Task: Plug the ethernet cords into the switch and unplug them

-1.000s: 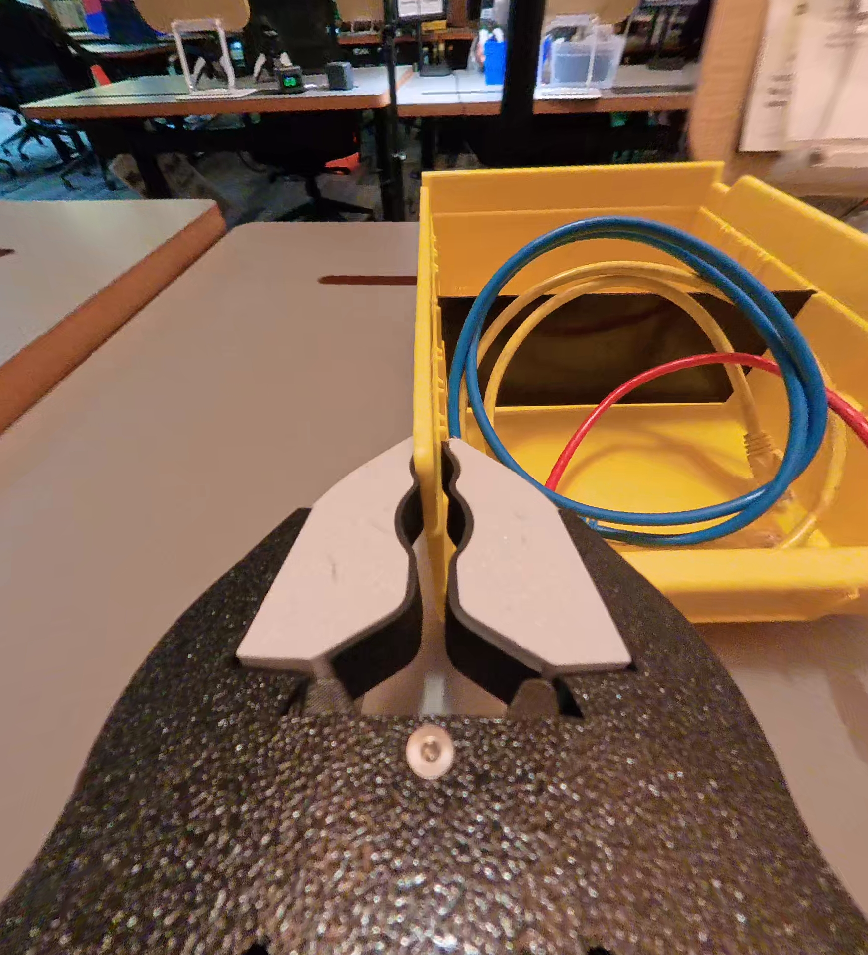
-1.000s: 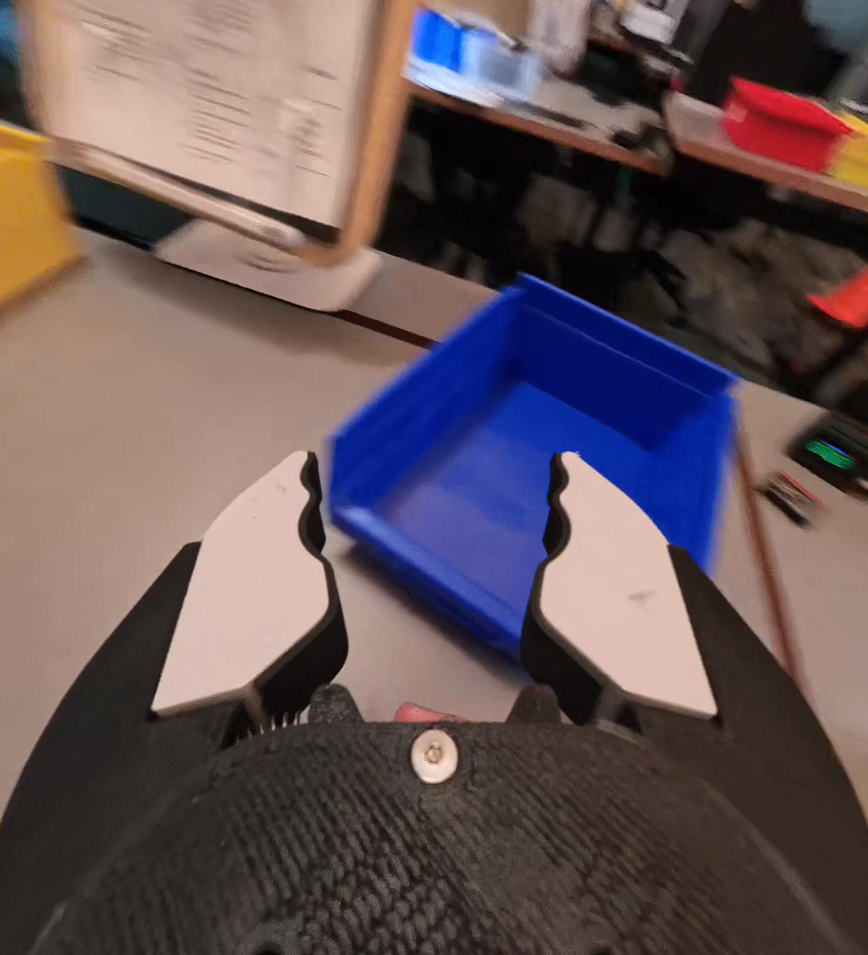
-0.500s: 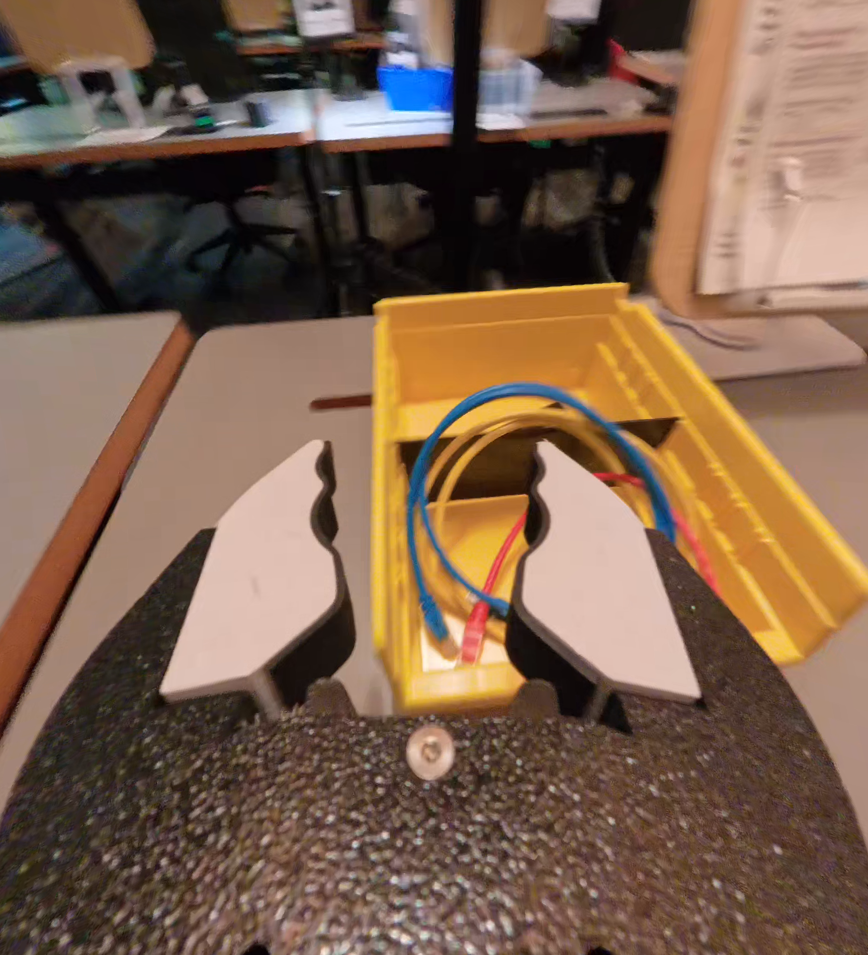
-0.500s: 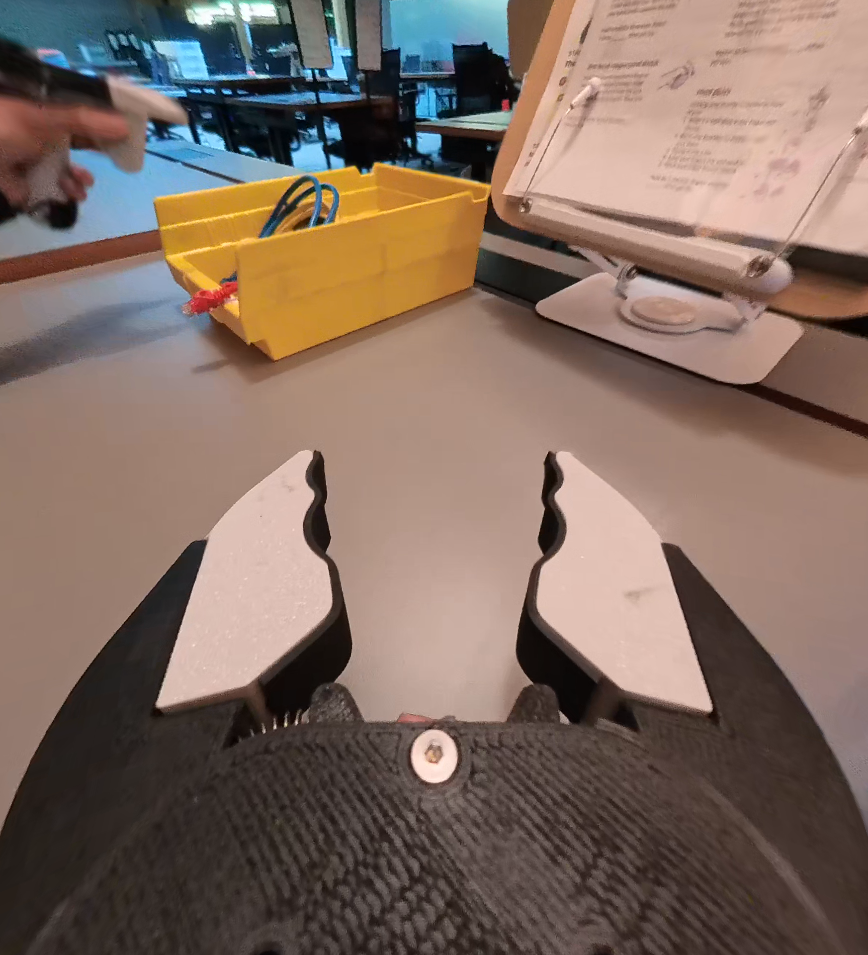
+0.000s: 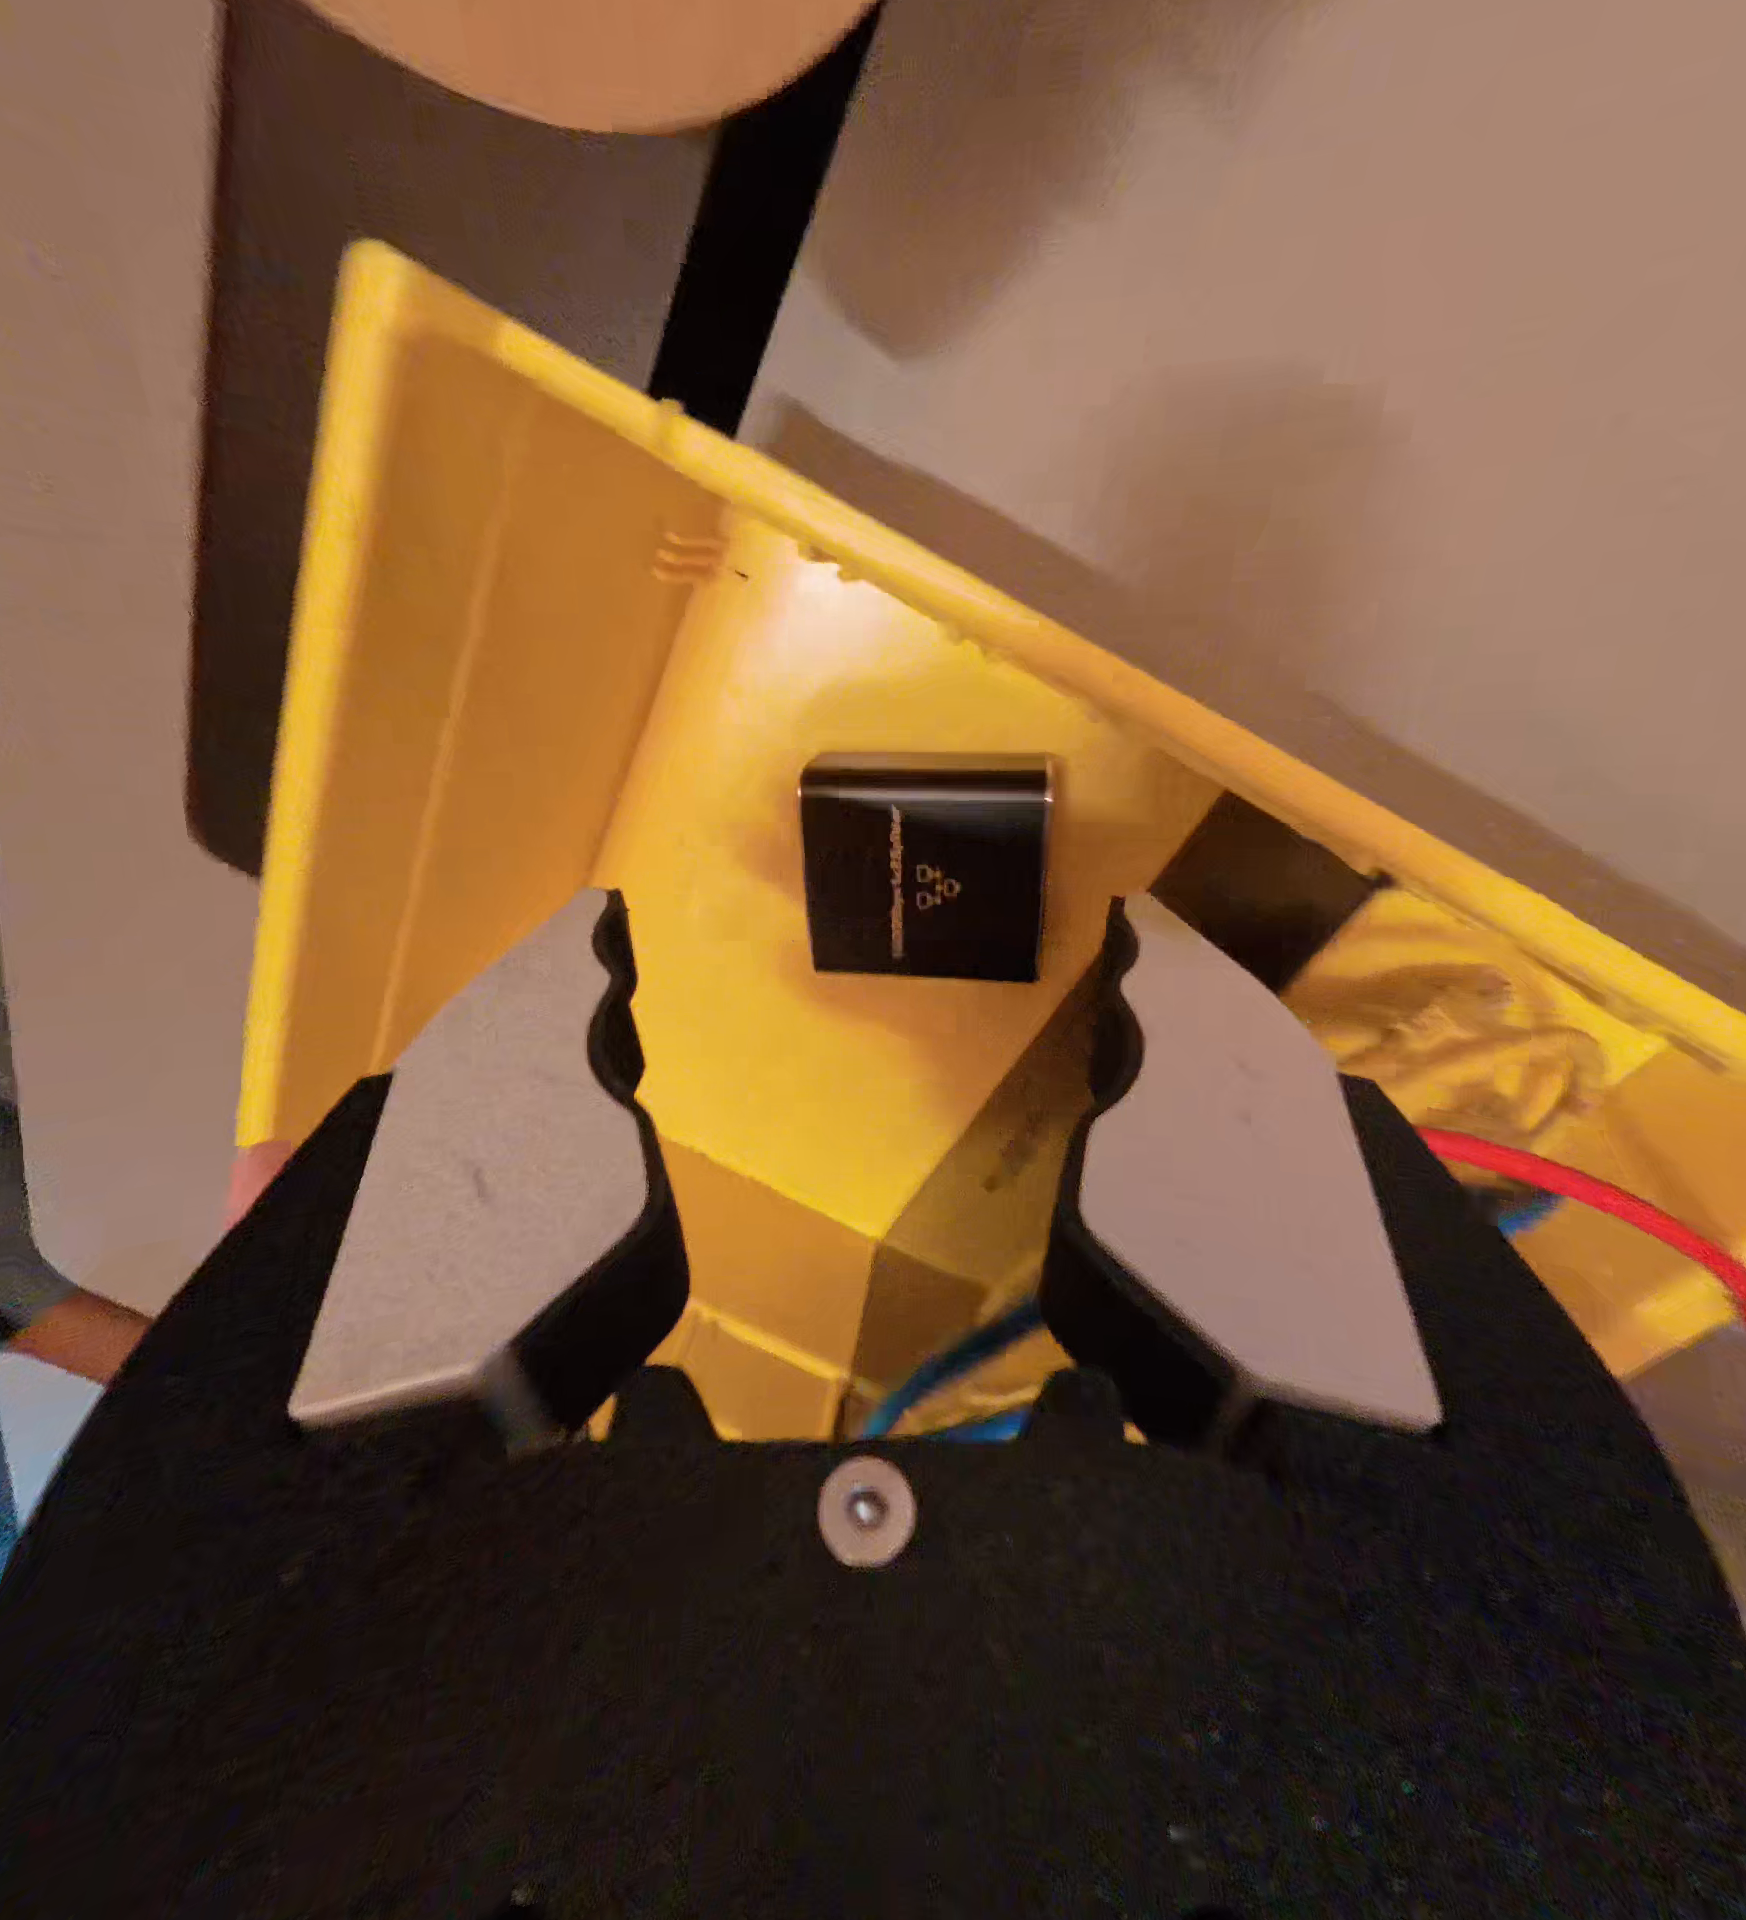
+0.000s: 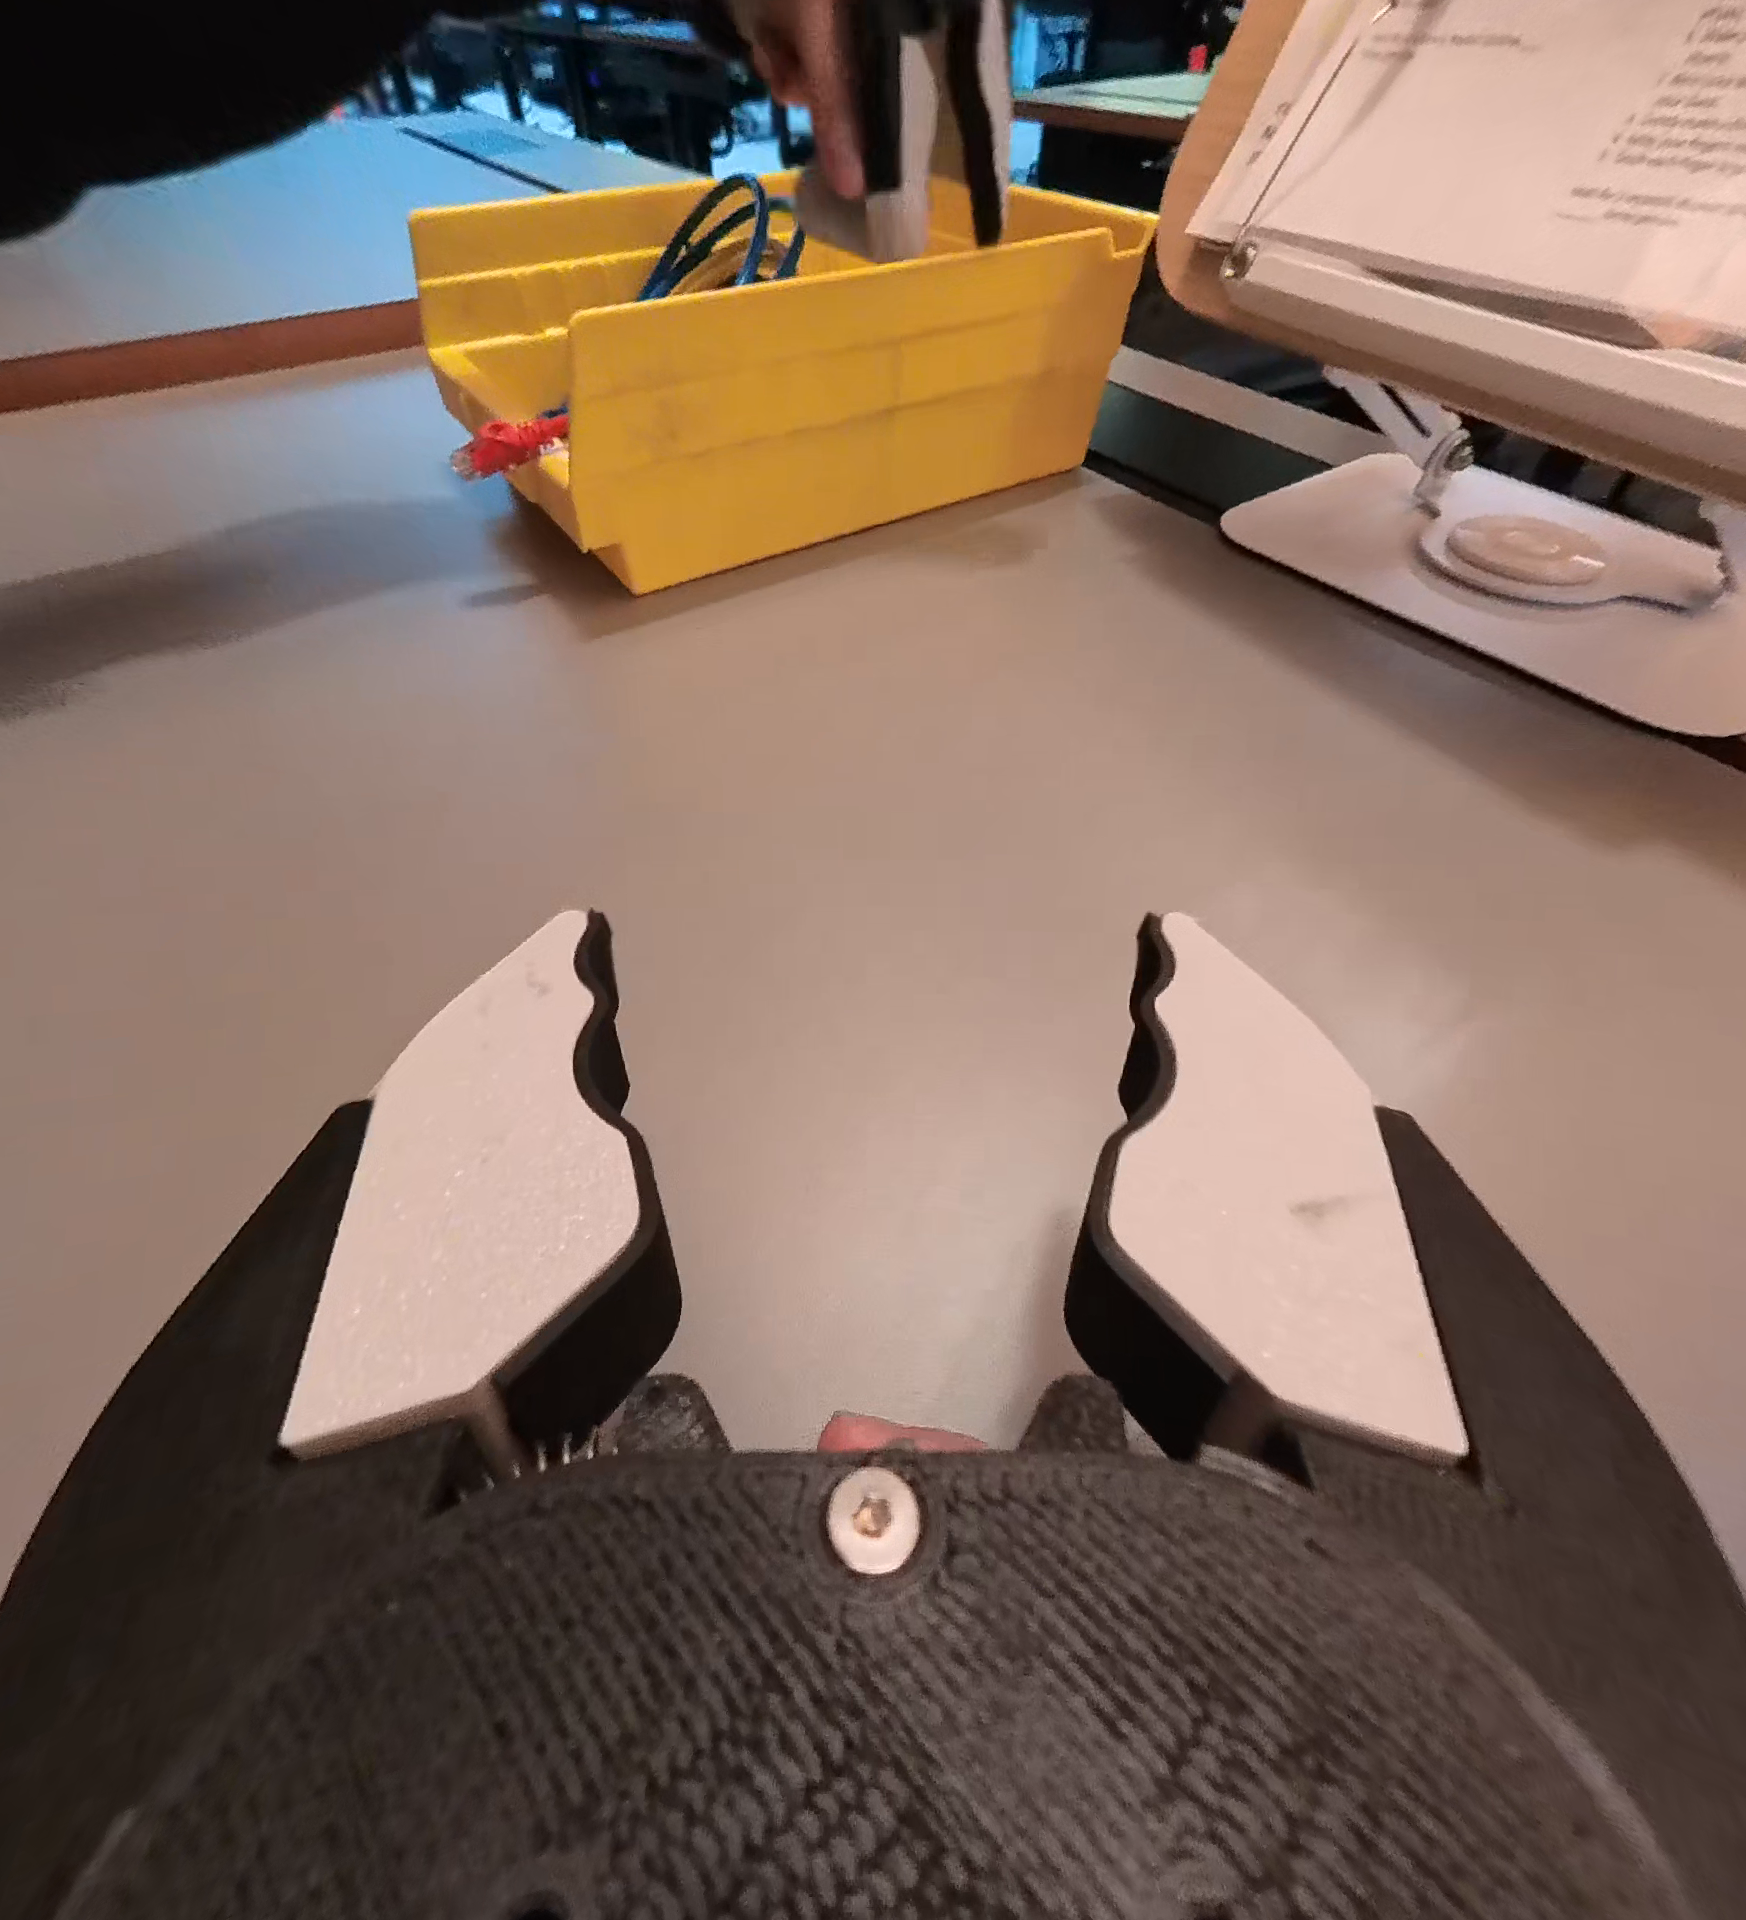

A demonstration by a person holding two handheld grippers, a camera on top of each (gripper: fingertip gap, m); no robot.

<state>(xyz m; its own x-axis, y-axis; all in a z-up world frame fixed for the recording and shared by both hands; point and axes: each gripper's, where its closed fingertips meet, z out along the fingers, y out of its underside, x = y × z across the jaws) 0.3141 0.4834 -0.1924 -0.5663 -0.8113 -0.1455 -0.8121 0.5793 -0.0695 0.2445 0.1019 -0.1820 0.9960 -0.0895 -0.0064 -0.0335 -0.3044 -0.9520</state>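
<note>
Both pairs of fingers gaped wide and empty: the left gripper (image 5: pixel 864 914) hung over the yellow bin (image 5: pixel 495 665), the right gripper (image 6: pixel 874 925) over bare table (image 6: pixel 848 727). The cords (image 6: pixel 734 239) lay coiled in the bin's other compartment. The small black switch (image 5: pixel 926 868) sat on the bin floor; closing off-centre could skid it away.

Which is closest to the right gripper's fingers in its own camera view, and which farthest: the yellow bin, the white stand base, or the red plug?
1. White stand base: on the right, nearest to the right gripper.
2. Yellow bin: ahead, slightly left of centre, its near corner farther back.
3. Red plug: sticking out at the bin's left end, farthest.
</note>
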